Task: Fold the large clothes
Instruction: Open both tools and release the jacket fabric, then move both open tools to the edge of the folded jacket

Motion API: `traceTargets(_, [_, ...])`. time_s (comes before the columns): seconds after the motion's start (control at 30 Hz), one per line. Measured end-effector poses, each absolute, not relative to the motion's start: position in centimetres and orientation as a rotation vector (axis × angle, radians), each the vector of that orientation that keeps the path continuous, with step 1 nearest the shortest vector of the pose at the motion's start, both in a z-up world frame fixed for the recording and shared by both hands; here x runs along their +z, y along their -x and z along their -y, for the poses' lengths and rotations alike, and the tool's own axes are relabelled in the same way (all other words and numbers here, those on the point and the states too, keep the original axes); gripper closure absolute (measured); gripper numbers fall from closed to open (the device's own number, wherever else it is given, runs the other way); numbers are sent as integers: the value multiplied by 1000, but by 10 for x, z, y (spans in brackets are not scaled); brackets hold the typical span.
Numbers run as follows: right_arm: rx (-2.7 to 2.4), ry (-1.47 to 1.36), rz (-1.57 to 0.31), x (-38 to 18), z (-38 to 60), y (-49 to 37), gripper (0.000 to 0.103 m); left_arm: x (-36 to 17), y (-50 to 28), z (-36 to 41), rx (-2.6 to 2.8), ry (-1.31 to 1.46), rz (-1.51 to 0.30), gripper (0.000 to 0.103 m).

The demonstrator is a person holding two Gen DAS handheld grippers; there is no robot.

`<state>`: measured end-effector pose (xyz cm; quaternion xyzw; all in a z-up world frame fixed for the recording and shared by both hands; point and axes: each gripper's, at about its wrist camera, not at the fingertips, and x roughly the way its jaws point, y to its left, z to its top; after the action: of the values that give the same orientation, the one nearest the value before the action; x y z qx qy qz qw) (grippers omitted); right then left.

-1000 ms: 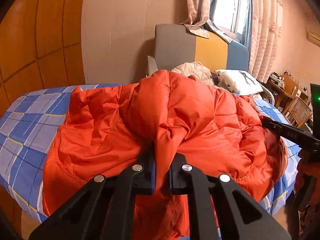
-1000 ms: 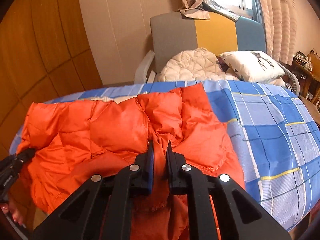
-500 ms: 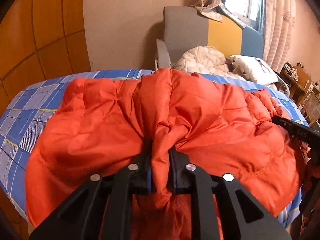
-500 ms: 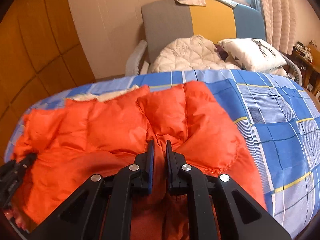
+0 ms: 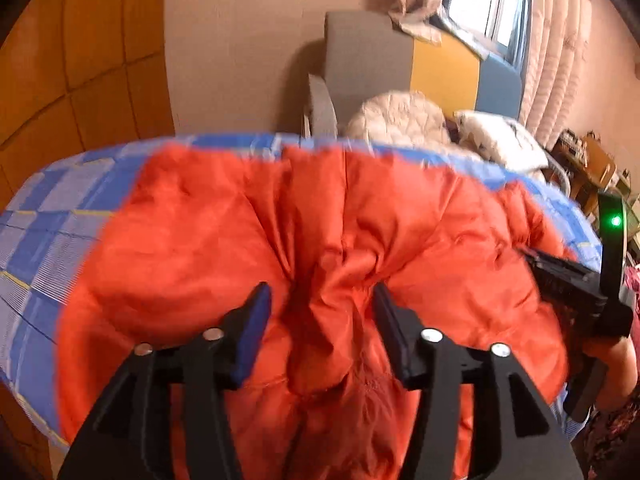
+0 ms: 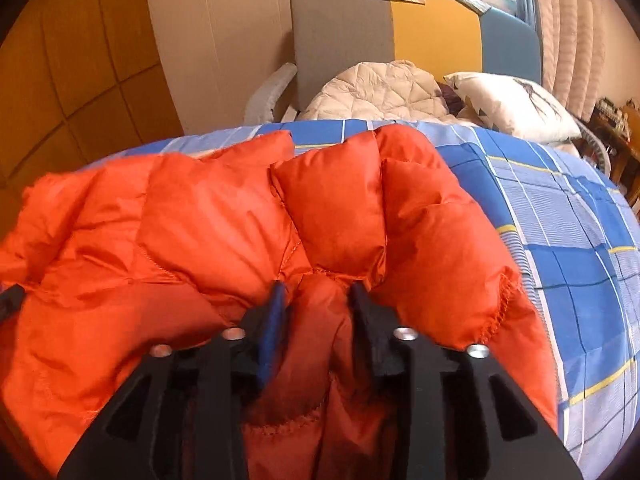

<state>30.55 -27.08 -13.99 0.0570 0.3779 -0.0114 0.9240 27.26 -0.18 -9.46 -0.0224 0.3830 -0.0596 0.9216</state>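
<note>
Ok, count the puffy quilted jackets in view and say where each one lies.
2: the orange jacket spread on the checked bed; the cream jacket heaped on the chair behind. Others may be hidden.

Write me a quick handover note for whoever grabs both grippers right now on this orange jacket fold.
Left gripper: jaws opening, a pinched ridge of the orange puffer jacket sits between them, no longer clamped.
Right gripper: jaws opening too, with a jacket fold between the pads, not pressed.
Jacket: lying bunched on the blue checked bedsheet, near edge hanging over the bed's side toward the grippers.
Done: jacket is laid down on the bed and being released.
Left: likely back both grippers clear, then regrip and fold; the jacket looks rumpled, so no neat fold shows yet.
</note>
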Motion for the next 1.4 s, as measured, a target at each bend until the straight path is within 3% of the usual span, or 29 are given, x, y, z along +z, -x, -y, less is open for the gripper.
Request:
traceTargets(0.03, [-20,-130,-746,-132,271,-300,43,-87,-271,1,-117,38,-769,46])
traceTargets(0.07, [-19,-124,-721,-124,269,-295,41,-80,-271,0,-110,29,-753,46])
traceTargets(0.27, [16,-2,-710,-99,246,-304,41,-68,-300,-3,-46,-27,-746,46])
traceTargets(0.5, [-43,73,-798,-125,237,-352,41,-95,-343,-5,60,-153,-799,44])
traceTargets(0.67, [-112,61,-849,-151,249,-377,41,-124,-363,-18,97,-190,-820,30])
traceTargets(0.83, [-121,60,-846,-160,249,-385,41,-138,-368,-25,77,-135,-821,26])
traceTargets(1.07, [-126,90,-846,-156,247,-373,39,-134,-337,-36,83,-114,-803,25])
traceTargets(1.4, [-133,134,-780,-123,247,-289,35,-118,-250,-73,142,1,-728,23])
